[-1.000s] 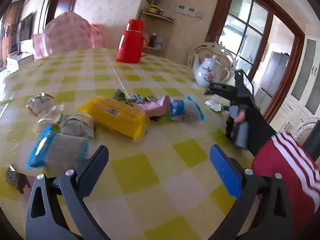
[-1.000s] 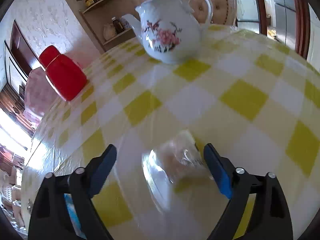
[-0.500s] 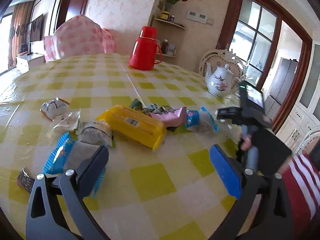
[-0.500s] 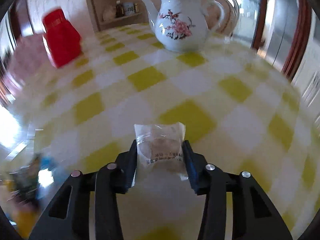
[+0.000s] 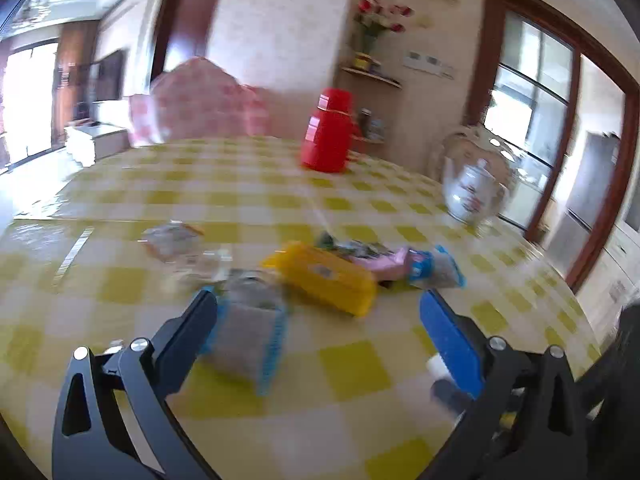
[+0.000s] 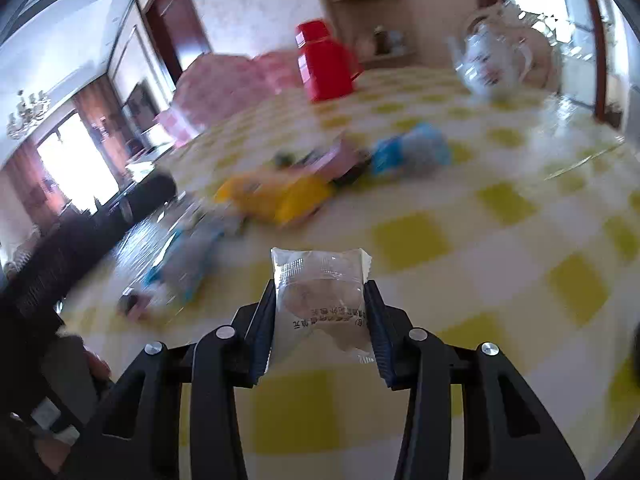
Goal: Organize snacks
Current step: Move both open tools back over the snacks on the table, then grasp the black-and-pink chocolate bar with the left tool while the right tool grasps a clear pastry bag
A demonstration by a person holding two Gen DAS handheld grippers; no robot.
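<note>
My right gripper (image 6: 320, 300) is shut on a clear-wrapped pastry (image 6: 322, 292) and holds it above the yellow checked table (image 6: 500, 248). Ahead lies a pile of snacks: a yellow pack (image 6: 276, 196), a pink pack (image 6: 336, 156) and a blue-edged pack (image 6: 412, 150). My left gripper (image 5: 318, 320) is open and empty over the table's near side. A blue-edged grey pack (image 5: 250, 338) lies just by its left finger, with the yellow pack (image 5: 326, 280), pink pack (image 5: 386, 262) and clear packs (image 5: 172, 236) beyond.
A red thermos (image 5: 328, 136) and a white floral teapot (image 5: 474, 192) stand at the far side of the table. A pink-covered chair (image 5: 200, 100) is behind the table. The person's dark-sleeved arm (image 6: 60, 256) shows at the left of the right wrist view.
My right gripper closed on the clear-wrapped pastry, lifted it and swung left toward the snack pile. My left gripper rose and pulled back, staying open.
</note>
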